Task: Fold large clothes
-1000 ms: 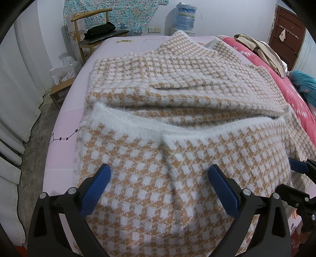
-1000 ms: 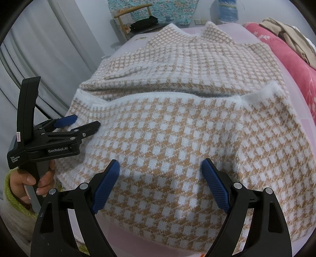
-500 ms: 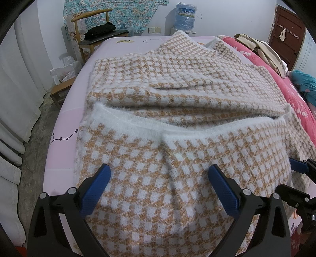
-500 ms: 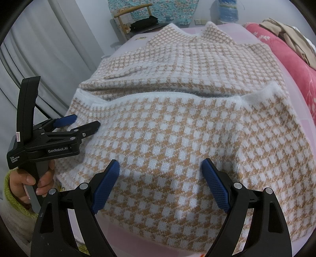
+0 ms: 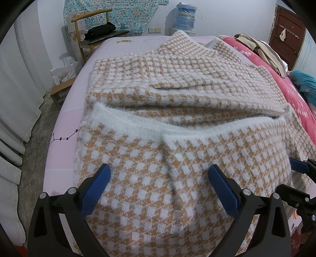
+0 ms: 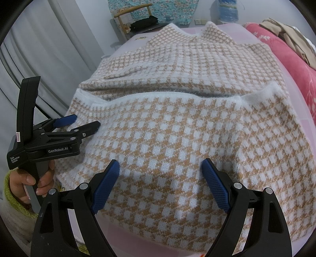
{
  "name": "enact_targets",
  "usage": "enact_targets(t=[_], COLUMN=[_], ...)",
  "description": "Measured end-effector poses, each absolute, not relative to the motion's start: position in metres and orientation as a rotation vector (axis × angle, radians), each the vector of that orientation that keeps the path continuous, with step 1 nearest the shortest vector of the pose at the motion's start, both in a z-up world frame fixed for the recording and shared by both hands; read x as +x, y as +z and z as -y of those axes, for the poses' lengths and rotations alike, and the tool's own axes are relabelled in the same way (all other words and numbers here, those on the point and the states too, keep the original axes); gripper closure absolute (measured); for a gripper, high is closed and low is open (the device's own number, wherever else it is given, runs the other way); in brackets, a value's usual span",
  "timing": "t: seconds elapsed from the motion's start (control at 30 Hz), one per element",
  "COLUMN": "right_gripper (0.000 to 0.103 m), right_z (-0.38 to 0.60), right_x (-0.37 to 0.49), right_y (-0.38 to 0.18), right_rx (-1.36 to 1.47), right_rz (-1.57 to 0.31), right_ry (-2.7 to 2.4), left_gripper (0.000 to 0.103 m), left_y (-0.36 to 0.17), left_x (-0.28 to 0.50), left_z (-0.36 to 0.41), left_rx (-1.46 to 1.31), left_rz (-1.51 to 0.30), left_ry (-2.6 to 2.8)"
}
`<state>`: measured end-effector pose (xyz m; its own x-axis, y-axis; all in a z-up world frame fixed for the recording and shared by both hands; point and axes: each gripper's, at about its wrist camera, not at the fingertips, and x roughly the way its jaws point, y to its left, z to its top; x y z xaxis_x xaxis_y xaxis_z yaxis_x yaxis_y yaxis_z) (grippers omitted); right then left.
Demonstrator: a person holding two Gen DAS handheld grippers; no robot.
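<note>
A large fuzzy sweater point(image 5: 177, 94) with a tan-and-white check lies on a pink bed point(image 5: 65, 134). Its near part is folded up over the body, and the white ribbed hem point(image 5: 197, 128) runs across the middle. The sweater also fills the right wrist view point(image 6: 177, 128). My left gripper point(image 5: 159, 178) is open and empty, hovering over the near left part of the fold. It also shows in the right wrist view point(image 6: 83, 122), at the sweater's left edge. My right gripper point(image 6: 160, 170) is open and empty over the near edge of the fold.
A wooden chair point(image 5: 92, 29) with a dark item stands beyond the bed's far left corner. A red floral quilt point(image 5: 276, 65) with piled clothes lies along the right. White curtains point(image 5: 17, 79) hang at the left. A water bottle point(image 5: 185, 17) stands by the far wall.
</note>
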<state>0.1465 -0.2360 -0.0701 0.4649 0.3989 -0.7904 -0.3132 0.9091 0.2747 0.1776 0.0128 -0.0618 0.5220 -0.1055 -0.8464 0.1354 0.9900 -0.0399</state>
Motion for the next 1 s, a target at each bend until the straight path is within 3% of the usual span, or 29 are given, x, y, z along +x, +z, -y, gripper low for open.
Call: enact_targets(t=[0.53, 1.0], right_gripper=[0.021, 0.021], right_z=[0.236, 0.246], right_x=[0.149, 0.162], right_y=[-0.070, 0.004], right_rx=[0.106, 0.086], right_rz=[-1.001, -0.864], right_ry=[0.442, 0.504], left_gripper=[0.006, 0.006], left_y=[-0.052, 0.040], left_x=[0.171, 0.182], left_z=[-0.018, -0.038], left_rx=[0.001, 0.045], left_rz=[-0.994, -0.828], left_ry=[-0.165, -0.191])
